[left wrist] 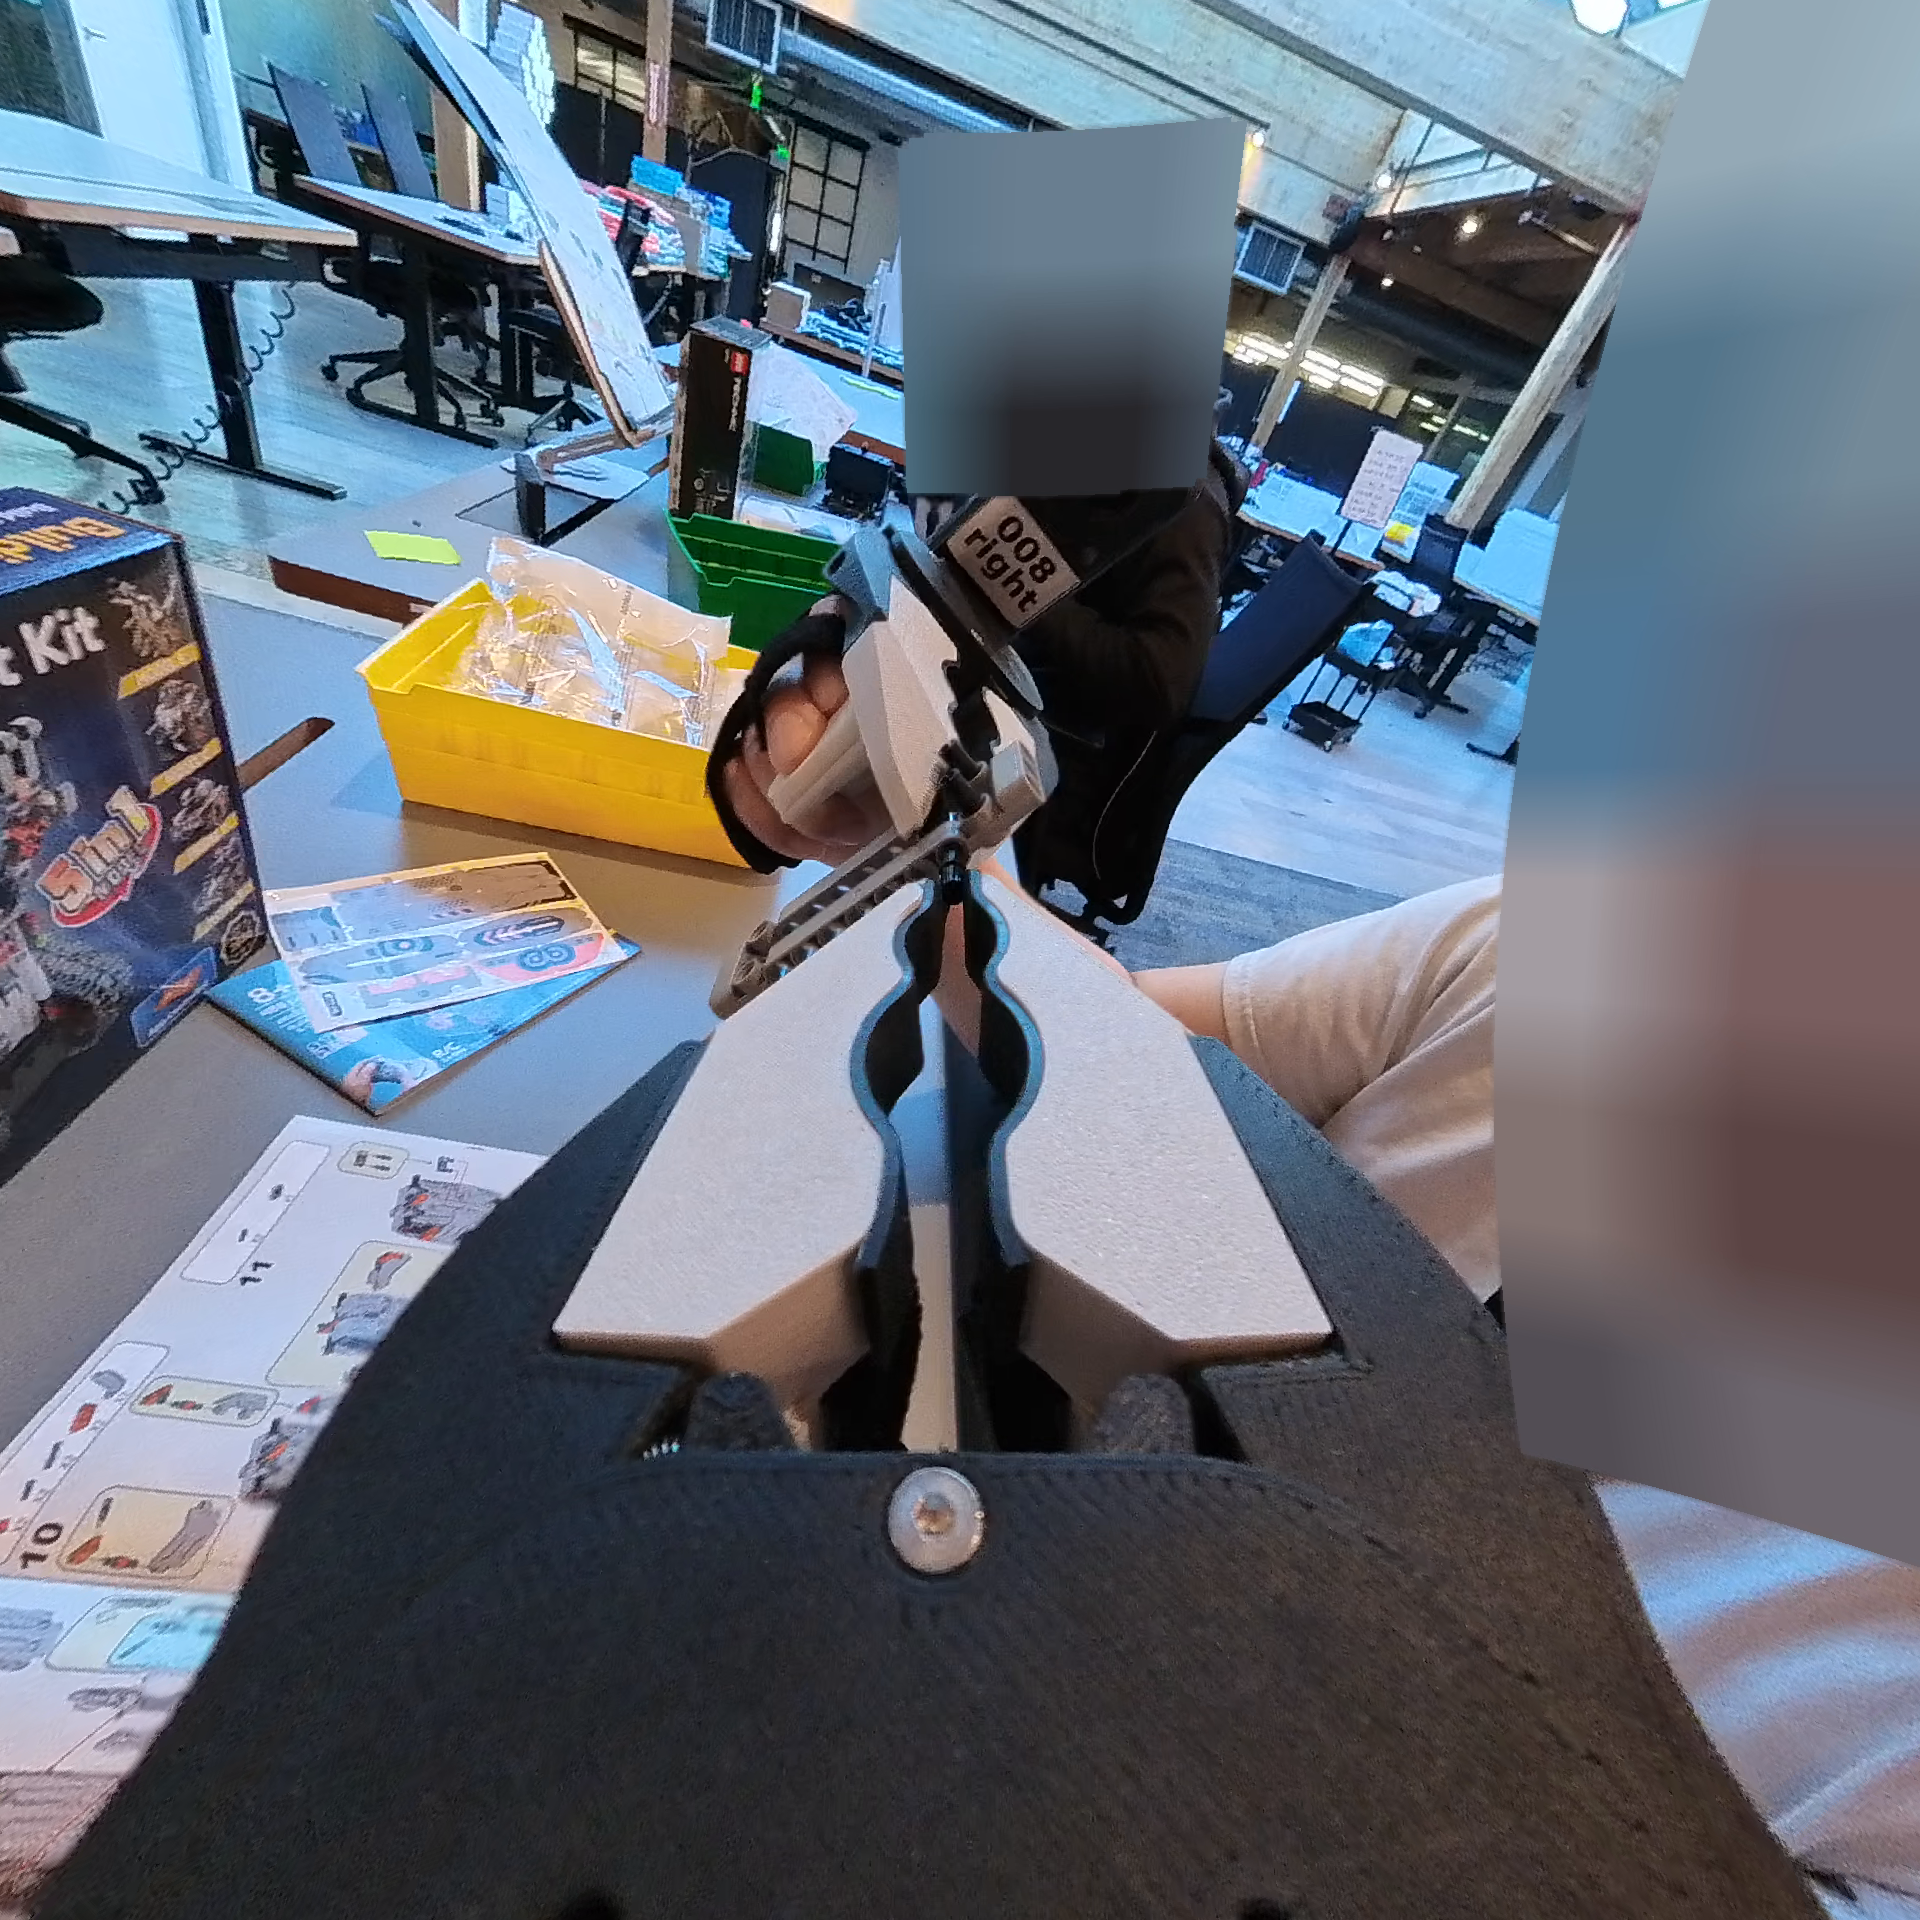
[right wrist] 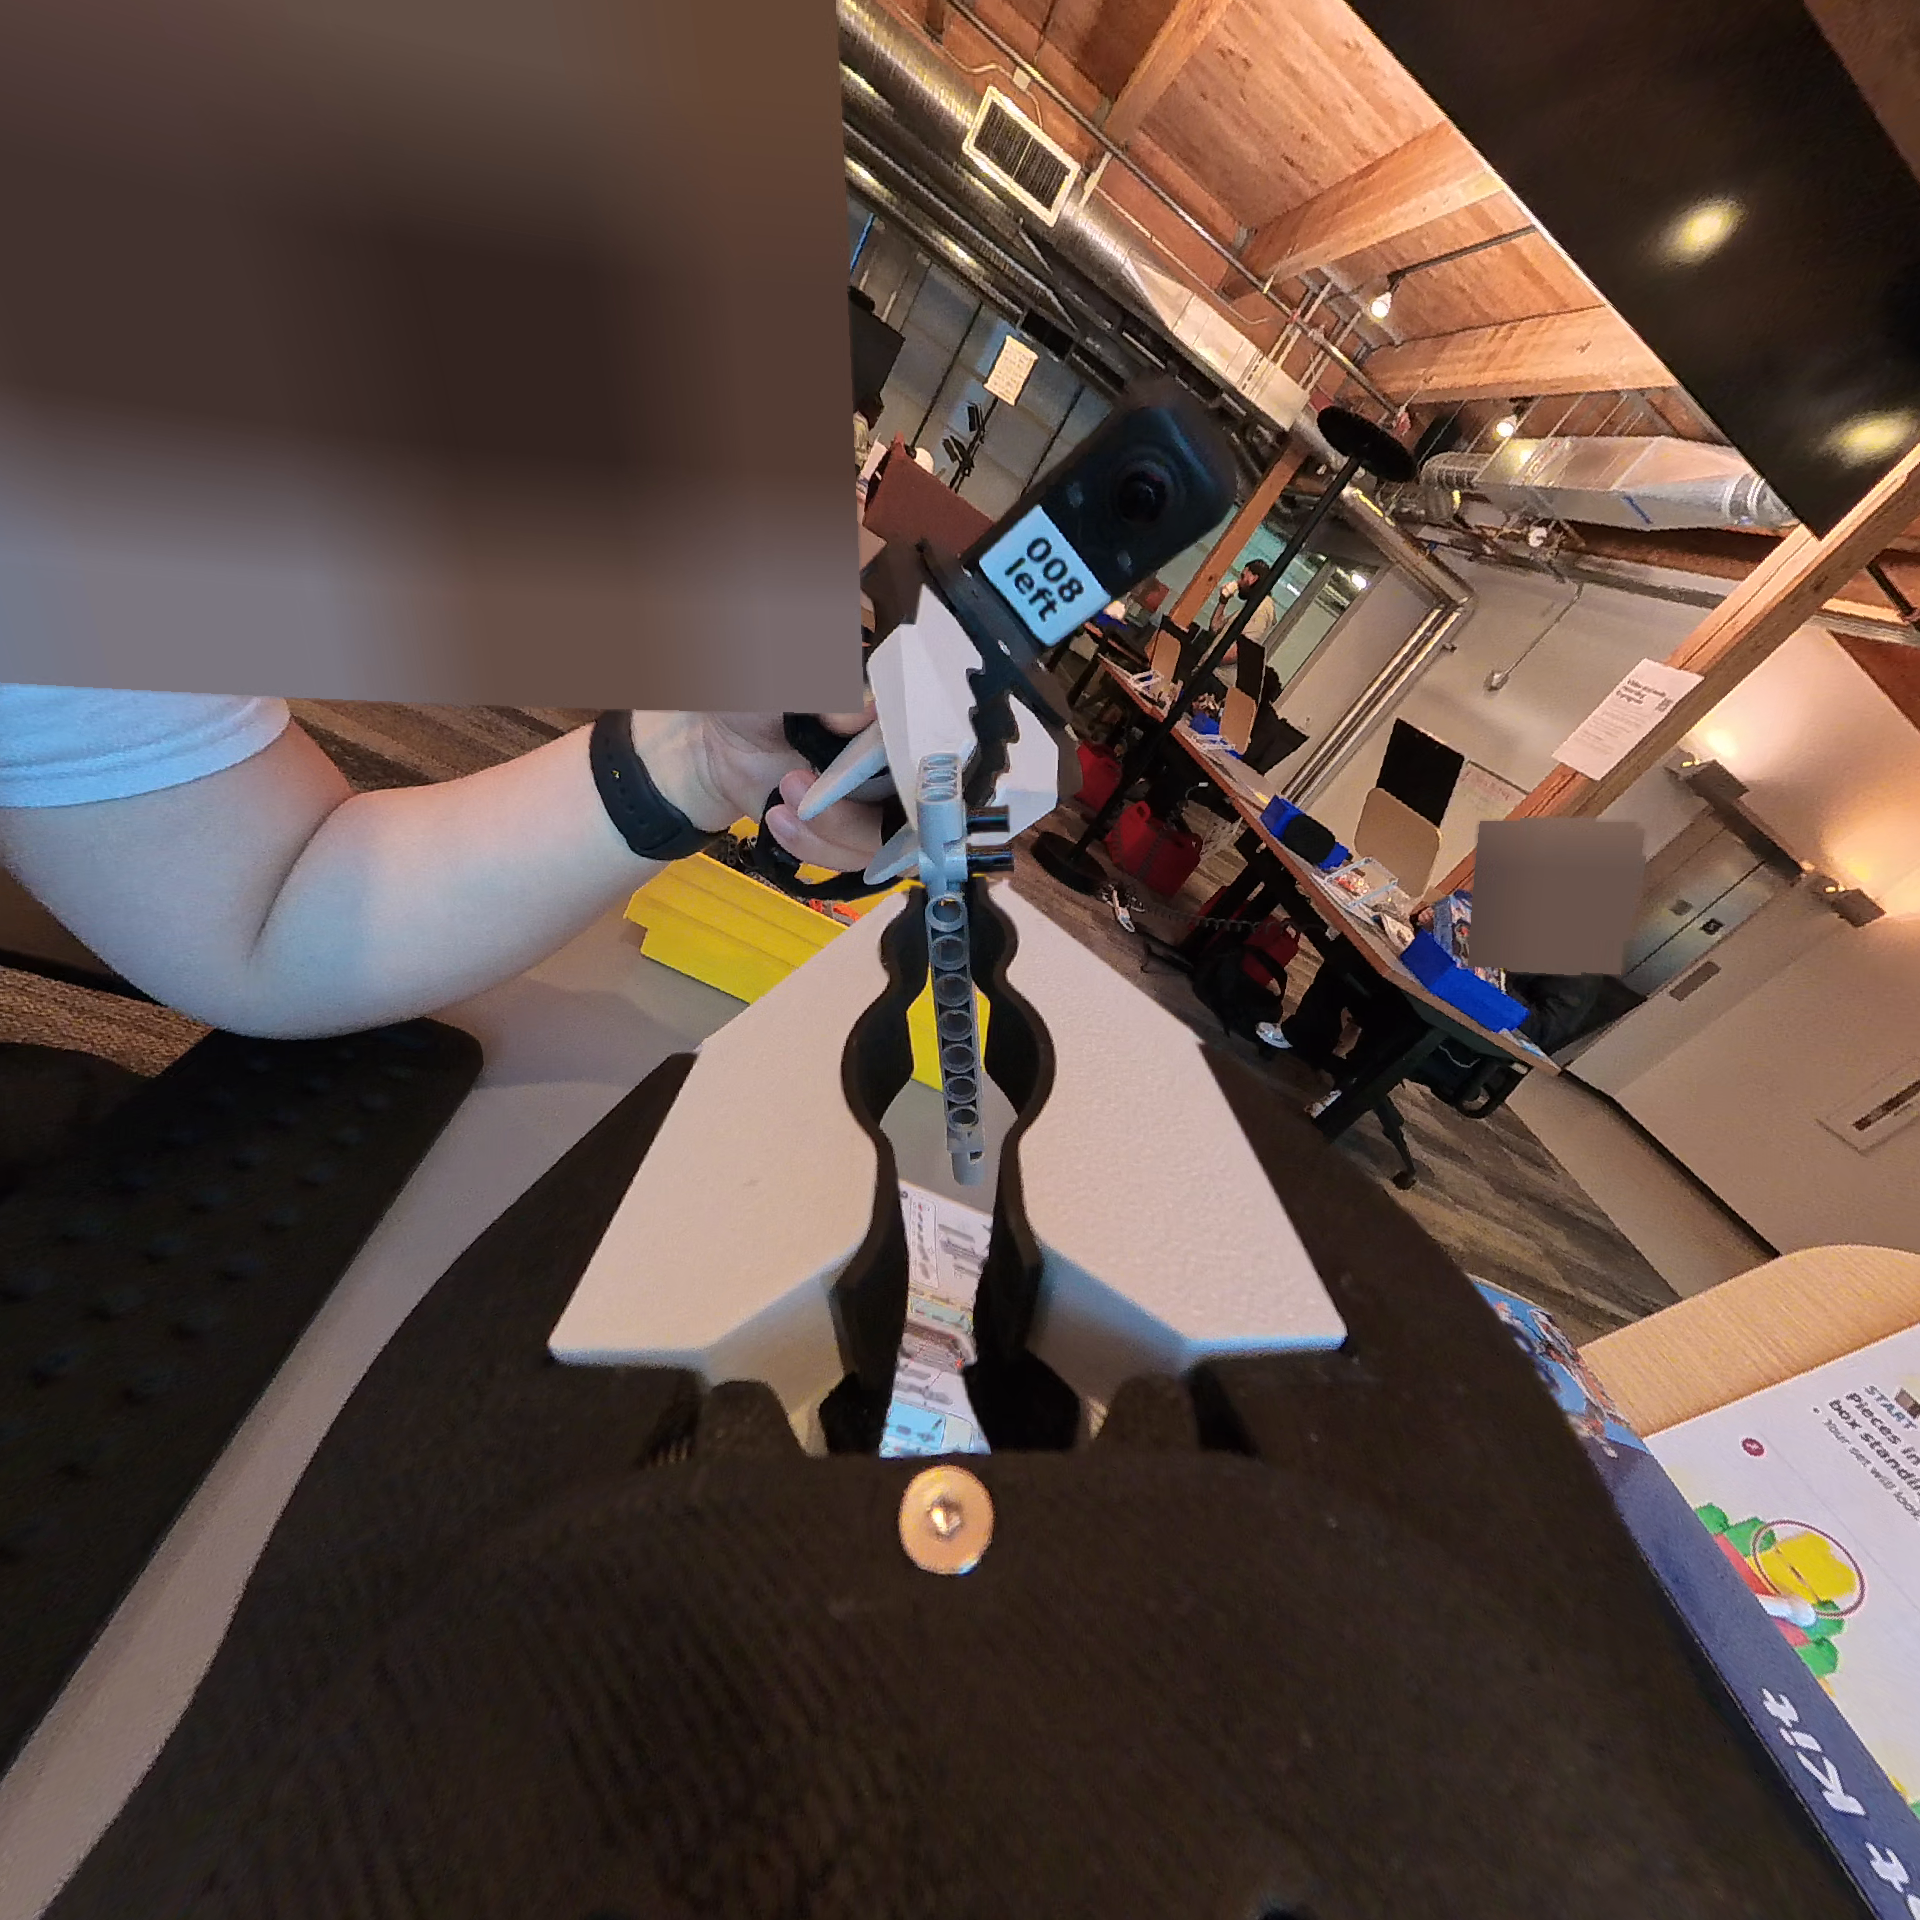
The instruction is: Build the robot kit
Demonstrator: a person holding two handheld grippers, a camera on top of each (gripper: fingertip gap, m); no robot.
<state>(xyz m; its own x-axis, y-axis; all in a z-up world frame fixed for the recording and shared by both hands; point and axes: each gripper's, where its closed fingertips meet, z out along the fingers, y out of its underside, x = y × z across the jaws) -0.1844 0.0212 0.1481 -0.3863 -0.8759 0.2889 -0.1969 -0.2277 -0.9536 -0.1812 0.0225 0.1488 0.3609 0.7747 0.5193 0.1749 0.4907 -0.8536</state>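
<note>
My left gripper is shut on a small black pin at its tips, pressed against the end of a grey beam with holes. My right gripper is shut on that grey beam, which runs lengthwise between its fingers and sticks out past the tips. Two black pins project from the beam's far end. In the right wrist view the left gripper meets the beam there. In the left wrist view the right gripper faces mine. Both are held above the grey table.
A yellow bin with plastic bags and a green bin stand behind. A kit box is at the left. A sticker sheet and instruction pages lie near. A black mat is beside the person's arm. My two grippers' fingertips are within a few centimetres of each other.
</note>
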